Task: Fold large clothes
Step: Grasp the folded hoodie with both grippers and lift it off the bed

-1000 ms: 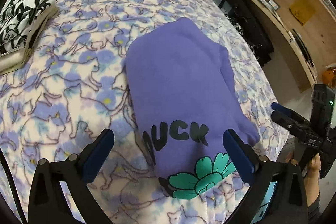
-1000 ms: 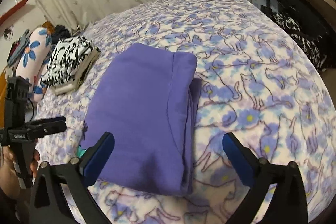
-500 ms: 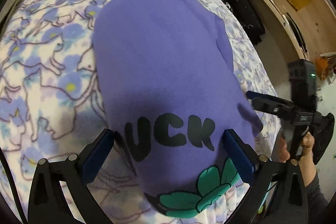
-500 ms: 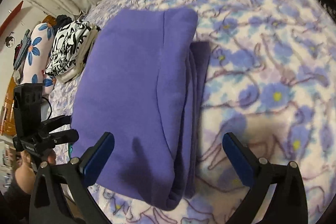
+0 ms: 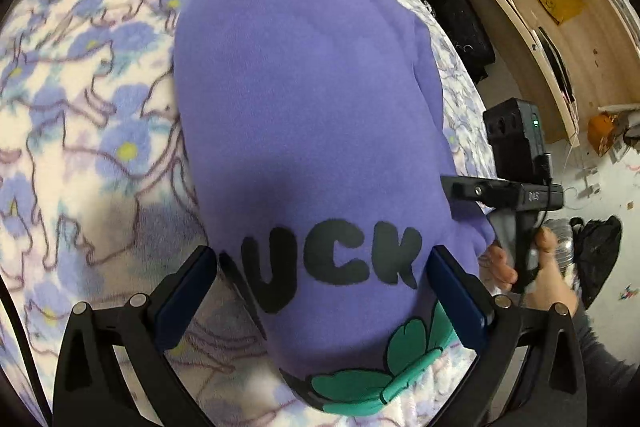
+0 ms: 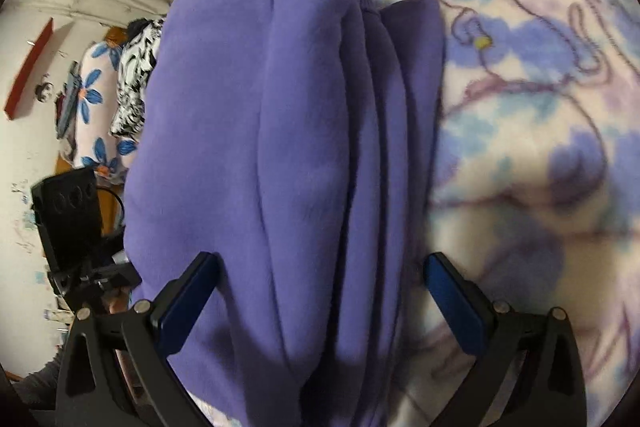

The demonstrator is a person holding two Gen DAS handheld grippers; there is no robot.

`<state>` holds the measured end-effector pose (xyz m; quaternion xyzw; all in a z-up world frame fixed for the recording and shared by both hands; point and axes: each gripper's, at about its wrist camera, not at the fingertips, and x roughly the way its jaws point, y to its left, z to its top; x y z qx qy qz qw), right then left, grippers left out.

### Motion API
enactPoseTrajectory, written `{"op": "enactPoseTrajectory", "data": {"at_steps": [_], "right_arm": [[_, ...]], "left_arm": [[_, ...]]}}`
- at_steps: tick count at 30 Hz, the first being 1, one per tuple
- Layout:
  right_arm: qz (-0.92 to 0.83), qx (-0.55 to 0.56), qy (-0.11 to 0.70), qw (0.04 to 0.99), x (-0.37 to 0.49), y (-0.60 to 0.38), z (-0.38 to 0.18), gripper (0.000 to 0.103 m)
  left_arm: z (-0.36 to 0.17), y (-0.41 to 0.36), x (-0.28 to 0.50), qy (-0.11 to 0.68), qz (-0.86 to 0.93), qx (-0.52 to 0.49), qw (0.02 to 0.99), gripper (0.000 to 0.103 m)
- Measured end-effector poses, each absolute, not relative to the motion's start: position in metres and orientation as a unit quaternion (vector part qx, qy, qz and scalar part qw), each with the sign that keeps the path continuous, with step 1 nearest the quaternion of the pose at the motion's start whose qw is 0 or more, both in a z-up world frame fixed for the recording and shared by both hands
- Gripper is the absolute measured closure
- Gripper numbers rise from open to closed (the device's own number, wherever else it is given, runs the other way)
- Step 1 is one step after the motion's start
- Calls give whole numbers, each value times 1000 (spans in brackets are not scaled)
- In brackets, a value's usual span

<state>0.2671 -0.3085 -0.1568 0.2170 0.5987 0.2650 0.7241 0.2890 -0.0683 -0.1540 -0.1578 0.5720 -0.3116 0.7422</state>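
Purple sweatshirt sits folded into a thick block on the cat-print blanket, printed end w/ black letters and a green flower toward me. My left gripper is spread wide, jaws straddling that printed end, one each side, nothing pinched. My right gripper is spread too, straddling the stacked side edge of the bundle where several layers show as ridges; blanket bare to its right. Can't tell if either set of pads actually touches cloth. From the left view I see my right hand on its handle just beside the bundle's corner. Handling, my guess: fleece, soft and floppy, no stiffness, light-ish but bulky; grippy not slick, nothing fragile. Layers will slide on each other and spring open if I grab only the top ply. So best hold is prob. the full stack, low near the blanket, at both near corners at once, so the whole thickness sits btwn the pads. Risk: pinching blanket fleece along w/ the shirt, since both are plush. A black-and-white folded item and a blue-flowered pillow lie well beyond, out of the way.
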Motion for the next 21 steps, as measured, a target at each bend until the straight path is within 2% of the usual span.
{"op": "enactPoseTrajectory", "data": {"at_steps": [10,21], "right_arm": [[287,209,578,735,266,-302,-162,3],[286,221,570,738,269,-303,-163,4]], "left_arm": [[-183,-71,302,588,-358,-224,690,0],[-184,-107,306,583,-349,-198,706,0]]}}
